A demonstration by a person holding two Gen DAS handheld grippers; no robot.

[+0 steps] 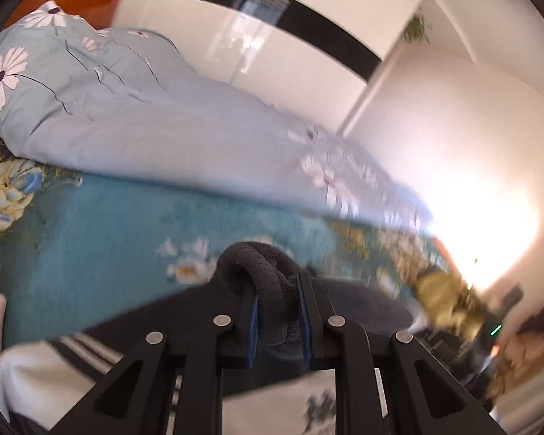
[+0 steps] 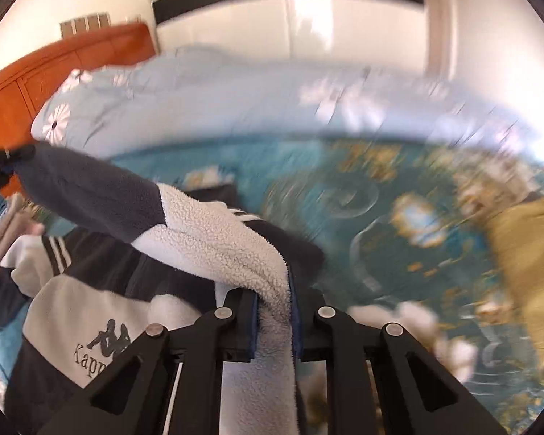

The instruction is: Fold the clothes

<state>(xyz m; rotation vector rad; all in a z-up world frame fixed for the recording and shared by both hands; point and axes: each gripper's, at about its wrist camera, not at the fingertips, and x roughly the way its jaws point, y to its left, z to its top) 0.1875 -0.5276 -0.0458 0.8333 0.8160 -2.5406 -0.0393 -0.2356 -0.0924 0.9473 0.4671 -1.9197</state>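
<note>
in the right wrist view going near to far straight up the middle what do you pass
hand-held gripper shut on the white fleece sleeve → teal floral bedspread → pale blue daisy duvet → white wardrobe with a black band

A teal floral bedspread point(image 1: 101, 224) covers the bed surface directly ahead of the tongs, and beyond it, farther from the tongs, a light blue duvet with white daisies point(image 1: 134, 108) lies bunched across the width of the bed. An orange-brown wooden headboard point(image 2: 65, 61) stands to the upper left of the tongs behind the duvet, and a glossy white wardrobe with a black horizontal band point(image 1: 272, 47) occupies the far background. An olive-yellow cloth point(image 2: 526, 275) lies on the bedspread to the right of the tongs.
</note>
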